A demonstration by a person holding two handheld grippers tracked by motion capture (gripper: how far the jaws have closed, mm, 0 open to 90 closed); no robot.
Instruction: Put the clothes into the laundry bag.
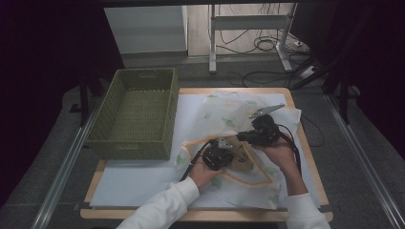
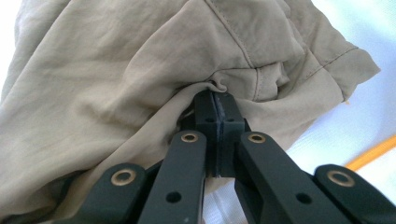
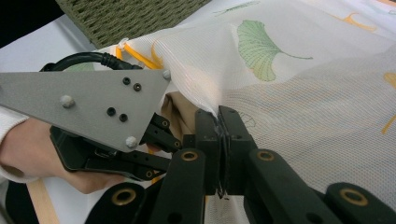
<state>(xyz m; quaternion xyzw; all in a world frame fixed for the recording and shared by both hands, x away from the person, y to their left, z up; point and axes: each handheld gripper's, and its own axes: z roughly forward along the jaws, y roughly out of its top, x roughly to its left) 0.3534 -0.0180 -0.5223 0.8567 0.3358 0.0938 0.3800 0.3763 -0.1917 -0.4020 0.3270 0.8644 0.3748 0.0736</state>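
A white mesh bag [image 1: 229,114] printed with green leaves and trimmed in orange lies on the table. A beige garment [image 1: 241,161] sits at its opening. My left gripper [image 1: 224,150] is shut on a fold of that garment [image 2: 116,70], the cloth bunched at the closed tips of the gripper [image 2: 215,95]. My right gripper [image 1: 244,137] is shut on the bag's edge, and its tips [image 3: 218,113] pinch the mesh [image 3: 303,93] and lift it. In the right gripper view the left gripper's grey plate [image 3: 84,100] shows close by, with beige cloth [image 3: 180,114] behind it.
A green woven basket [image 1: 138,114] stands empty at the table's left, its wall near the bag [image 3: 121,14]. A white sheet [image 1: 138,186] covers the wooden tabletop. Cables and a metal frame lie on the floor beyond the far edge.
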